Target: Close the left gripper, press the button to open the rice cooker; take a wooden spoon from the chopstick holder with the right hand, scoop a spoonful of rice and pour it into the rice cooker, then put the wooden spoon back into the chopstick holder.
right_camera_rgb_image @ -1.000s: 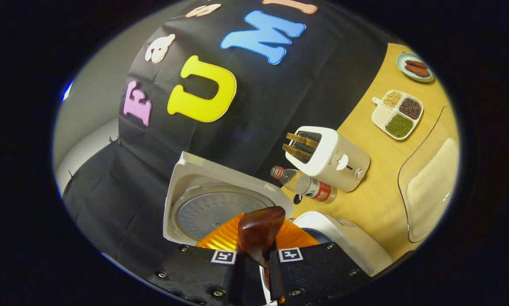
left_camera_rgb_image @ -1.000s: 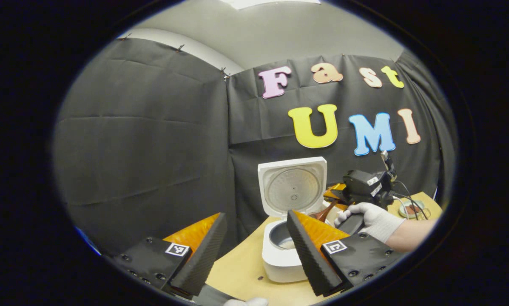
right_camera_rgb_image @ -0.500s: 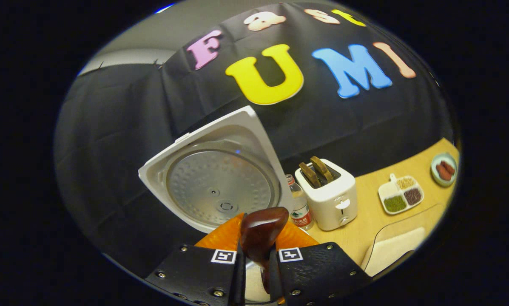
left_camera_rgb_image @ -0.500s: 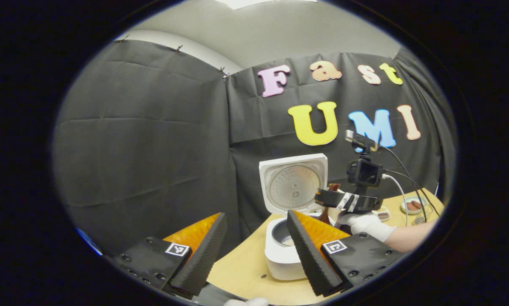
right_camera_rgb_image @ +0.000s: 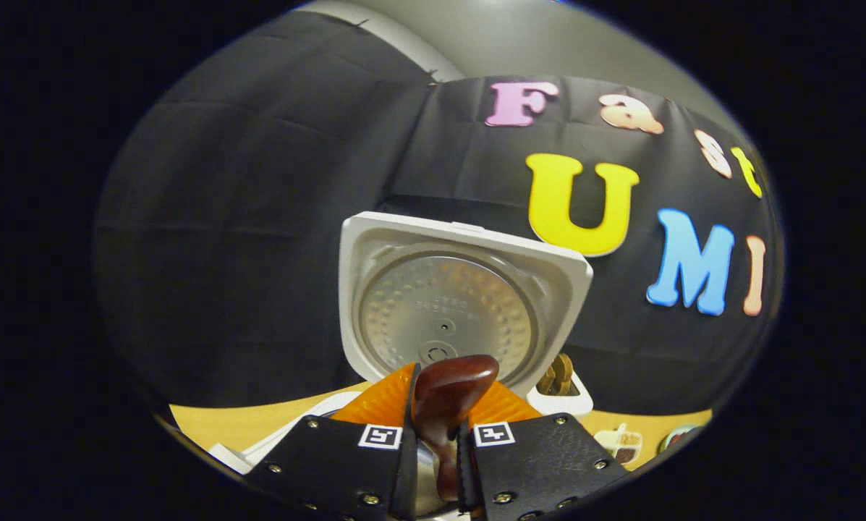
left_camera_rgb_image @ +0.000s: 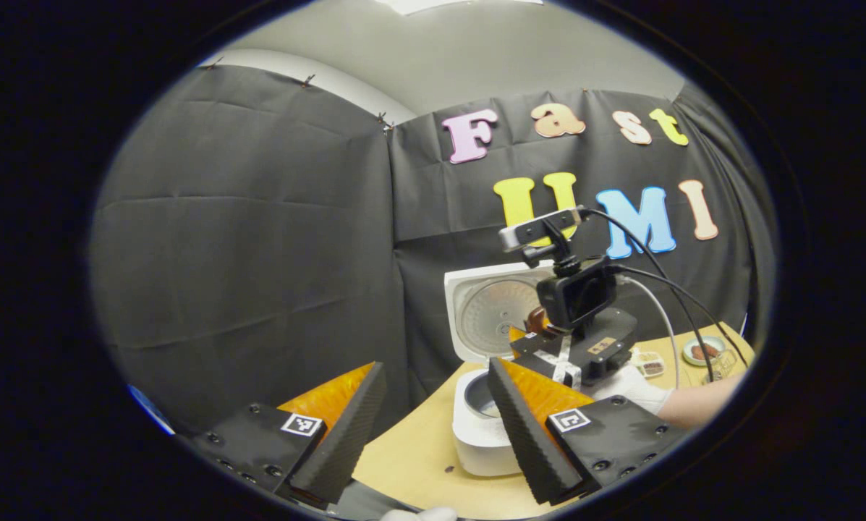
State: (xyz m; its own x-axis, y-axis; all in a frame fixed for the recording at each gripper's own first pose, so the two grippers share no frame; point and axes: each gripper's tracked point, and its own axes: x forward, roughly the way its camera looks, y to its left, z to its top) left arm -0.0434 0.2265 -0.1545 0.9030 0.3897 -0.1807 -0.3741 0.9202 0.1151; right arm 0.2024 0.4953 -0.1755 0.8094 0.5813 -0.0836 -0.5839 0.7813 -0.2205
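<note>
Your right gripper (right_camera_rgb_image: pixel 436 463) is clamping the dark brown wooden spoon (right_camera_rgb_image: pixel 448 396) before the white rice cooker's (left_camera_rgb_image: pixel 485 427) raised lid (right_camera_rgb_image: pixel 456 304). Your left gripper (left_camera_rgb_image: pixel 433 427) is hanging with its fingers spread, gripping nothing.

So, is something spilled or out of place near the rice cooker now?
Nothing stands out. The rice cooker sits upright on the table with its lid raised, and no rice lies on the table beside it.

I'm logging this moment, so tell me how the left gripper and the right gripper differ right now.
The left gripper has its jaws spread wide and holds nothing; the right gripper has its jaws shut on the wooden spoon. The left gripper sits back from the rice cooker; the right gripper is over the cooker. Both face the raised lid.
</note>
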